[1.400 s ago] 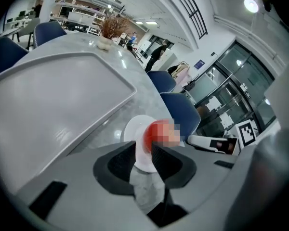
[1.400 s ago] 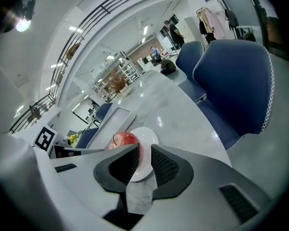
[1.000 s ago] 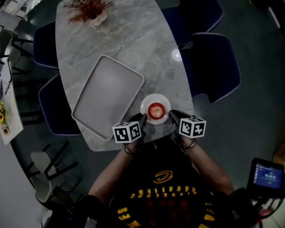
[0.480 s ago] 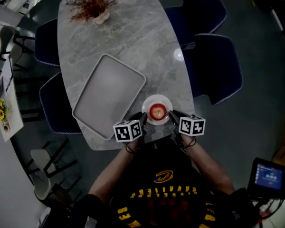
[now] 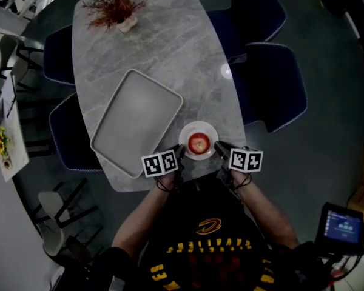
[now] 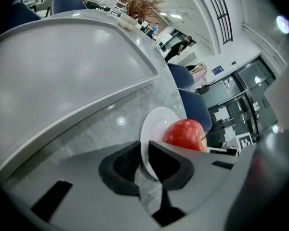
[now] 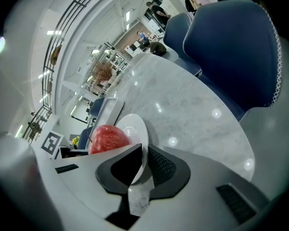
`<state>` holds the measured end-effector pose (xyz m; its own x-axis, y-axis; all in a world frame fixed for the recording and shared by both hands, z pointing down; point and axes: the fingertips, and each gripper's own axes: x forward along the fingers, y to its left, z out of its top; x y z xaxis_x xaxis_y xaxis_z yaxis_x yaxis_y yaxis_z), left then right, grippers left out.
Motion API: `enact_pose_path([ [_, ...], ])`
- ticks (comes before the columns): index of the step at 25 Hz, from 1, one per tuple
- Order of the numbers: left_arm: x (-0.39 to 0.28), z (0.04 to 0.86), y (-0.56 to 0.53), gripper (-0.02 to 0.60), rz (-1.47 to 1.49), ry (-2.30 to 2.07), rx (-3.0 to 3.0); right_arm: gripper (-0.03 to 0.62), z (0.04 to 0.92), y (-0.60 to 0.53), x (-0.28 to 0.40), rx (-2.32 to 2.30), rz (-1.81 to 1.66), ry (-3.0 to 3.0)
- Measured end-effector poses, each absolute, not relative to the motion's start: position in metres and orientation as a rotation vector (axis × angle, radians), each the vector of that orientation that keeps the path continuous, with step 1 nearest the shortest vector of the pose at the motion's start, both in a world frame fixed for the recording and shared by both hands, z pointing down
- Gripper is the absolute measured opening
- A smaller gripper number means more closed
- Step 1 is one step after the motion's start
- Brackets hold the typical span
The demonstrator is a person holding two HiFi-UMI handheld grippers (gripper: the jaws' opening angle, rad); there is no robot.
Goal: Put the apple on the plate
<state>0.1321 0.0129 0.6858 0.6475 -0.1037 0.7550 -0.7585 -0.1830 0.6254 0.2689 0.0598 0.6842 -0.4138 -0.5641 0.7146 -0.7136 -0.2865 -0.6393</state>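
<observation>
The apple (image 5: 198, 142) already sits on the plate (image 5: 199, 125) at the bench (image 5: 170, 41) edge. The jaws of my left gripper (image 6: 143, 150) are closing on its rim. The jaws of my right gripper (image 7: 144, 153) pinch the opposite rim, likely for a level 2-handed lift.

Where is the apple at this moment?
In the head view the apple lies on the plate, near the table's close edge, just right of the tray.

place: office hall | cues: marble table (image 5: 170, 47); blue chairs (image 5: 273, 83); glass doors (image 6: 241, 102)
</observation>
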Motion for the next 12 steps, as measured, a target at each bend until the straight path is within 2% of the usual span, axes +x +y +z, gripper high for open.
enact_pose_path([
  [12, 0.15, 0.672, 0.022, 0.049, 0.568, -0.699, 1.67, 0.044, 0.667, 0.069, 0.288, 1.662, 1.865, -1.887],
])
